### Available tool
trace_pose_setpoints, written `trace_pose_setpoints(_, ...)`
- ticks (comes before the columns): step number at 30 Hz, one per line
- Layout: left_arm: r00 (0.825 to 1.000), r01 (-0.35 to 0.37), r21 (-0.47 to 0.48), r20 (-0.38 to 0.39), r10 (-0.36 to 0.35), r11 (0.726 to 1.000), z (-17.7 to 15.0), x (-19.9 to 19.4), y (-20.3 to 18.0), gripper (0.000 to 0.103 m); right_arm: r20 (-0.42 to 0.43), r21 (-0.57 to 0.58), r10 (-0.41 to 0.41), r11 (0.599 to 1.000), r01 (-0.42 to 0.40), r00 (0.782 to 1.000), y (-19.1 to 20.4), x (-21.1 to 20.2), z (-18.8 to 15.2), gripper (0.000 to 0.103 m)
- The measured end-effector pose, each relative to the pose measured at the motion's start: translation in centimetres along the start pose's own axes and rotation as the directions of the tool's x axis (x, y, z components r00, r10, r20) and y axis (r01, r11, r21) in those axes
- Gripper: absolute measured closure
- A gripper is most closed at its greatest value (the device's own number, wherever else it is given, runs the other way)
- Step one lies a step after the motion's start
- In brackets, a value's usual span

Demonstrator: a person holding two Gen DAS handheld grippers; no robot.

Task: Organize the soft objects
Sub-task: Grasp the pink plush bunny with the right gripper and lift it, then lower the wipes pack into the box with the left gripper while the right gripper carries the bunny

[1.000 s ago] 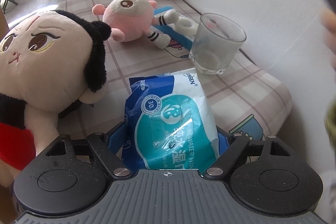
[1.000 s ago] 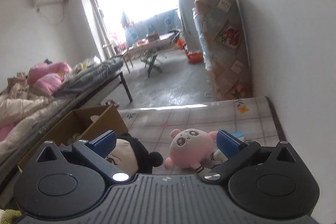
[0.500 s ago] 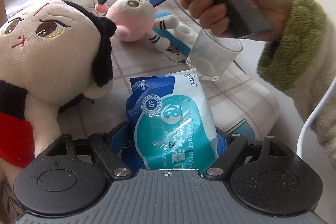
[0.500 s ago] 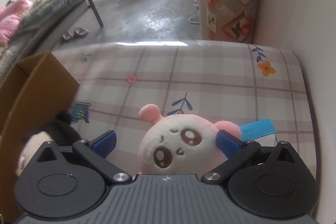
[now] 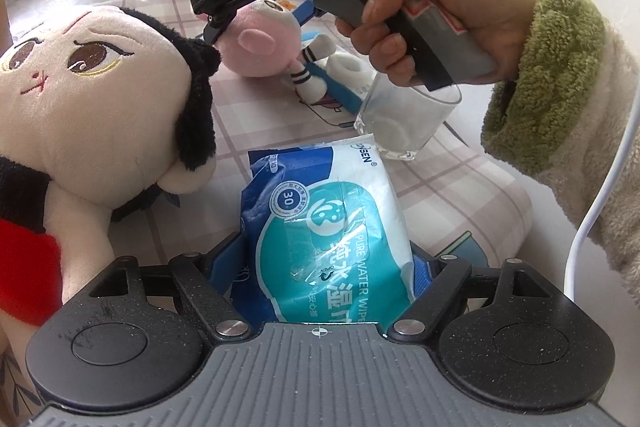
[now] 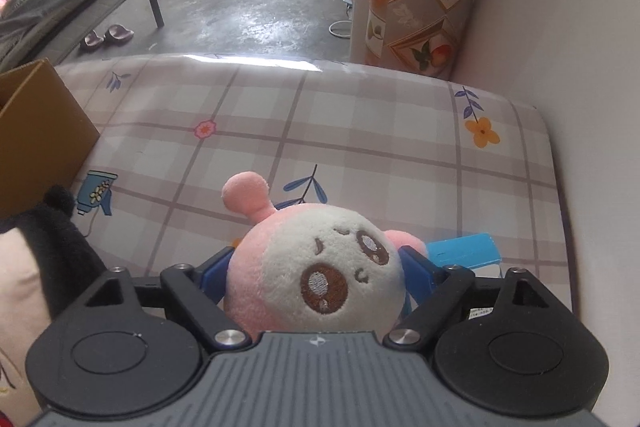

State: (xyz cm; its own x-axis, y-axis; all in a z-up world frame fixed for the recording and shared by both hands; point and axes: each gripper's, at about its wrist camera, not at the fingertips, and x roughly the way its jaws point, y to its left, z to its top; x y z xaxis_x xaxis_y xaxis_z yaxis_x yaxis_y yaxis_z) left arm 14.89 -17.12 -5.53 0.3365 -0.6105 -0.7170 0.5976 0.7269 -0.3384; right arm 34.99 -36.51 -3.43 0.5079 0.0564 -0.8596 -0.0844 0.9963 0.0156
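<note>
A blue and white wet wipes pack [image 5: 320, 211] lies on the checked tablecloth [image 6: 360, 147], and my left gripper [image 5: 320, 261] is shut on its near end. A pink plush toy [image 6: 320, 267] lies further back, also seen from the left wrist as the pink plush toy [image 5: 260, 47]. My right gripper [image 6: 316, 269] points down over its head with the jaws closing, the blue pads touching both sides of it. In the left wrist view a person's hand [image 5: 432, 11] holds that right gripper [image 5: 260, 21]. A big black-haired doll [image 5: 92, 87] leans at the left.
A clear glass [image 5: 404, 123] stands just beyond the wipes, under the hand. A blue flat box [image 6: 464, 247] lies under the pink toy. A cardboard box [image 6: 36, 131] stands off the table's left edge. A white wall runs along the right side.
The right gripper swung down from facing the room onto the pink toy, and its jaws narrowed against the head. The left gripper stayed put on the wipes.
</note>
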Motion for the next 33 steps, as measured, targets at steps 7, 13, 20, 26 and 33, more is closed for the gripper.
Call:
trace_pose_setpoints(7, 1.000, 0.017, -0.022, 0.011, -0.017, 1.000, 0.2, -0.7, 0.5, 0.027, 0.107, 0.010, 0.010, 1.000, -0.011, 0.994, 0.1, -3.6, -0.5, 0.018)
trace_pose_setpoints(13, 0.998, 0.026, -0.018, 0.051, -0.025, 0.999, 0.2, -2.2, 0.0, 0.028, 0.254, 0.033, 0.066, 0.996, -0.077, 0.965, -0.3, -9.8, -1.2, 0.018)
trace_pose_setpoints(20, 0.988, 0.053, -0.009, 0.143, -0.052, 0.999, 0.0, -6.2, -0.7, 0.028, 0.399, 0.025, 0.121, 0.989, -0.143, 0.909, 0.1, -17.6, -3.3, 0.018)
trace_pose_setpoints(26, 0.969, 0.074, -0.010, 0.237, -0.069, 0.997, -0.9, -11.2, -1.4, 0.029, 0.516, -0.034, 0.180, 0.981, -0.190, 0.837, 2.1, -24.8, -5.8, 0.018)
trace_pose_setpoints(33, 0.929, 0.045, -0.032, 0.369, -0.030, 0.998, -2.2, -18.7, -1.2, 0.029, 0.632, -0.128, 0.282, 0.957, -0.261, 0.722, 5.8, -31.7, -7.9, 0.018)
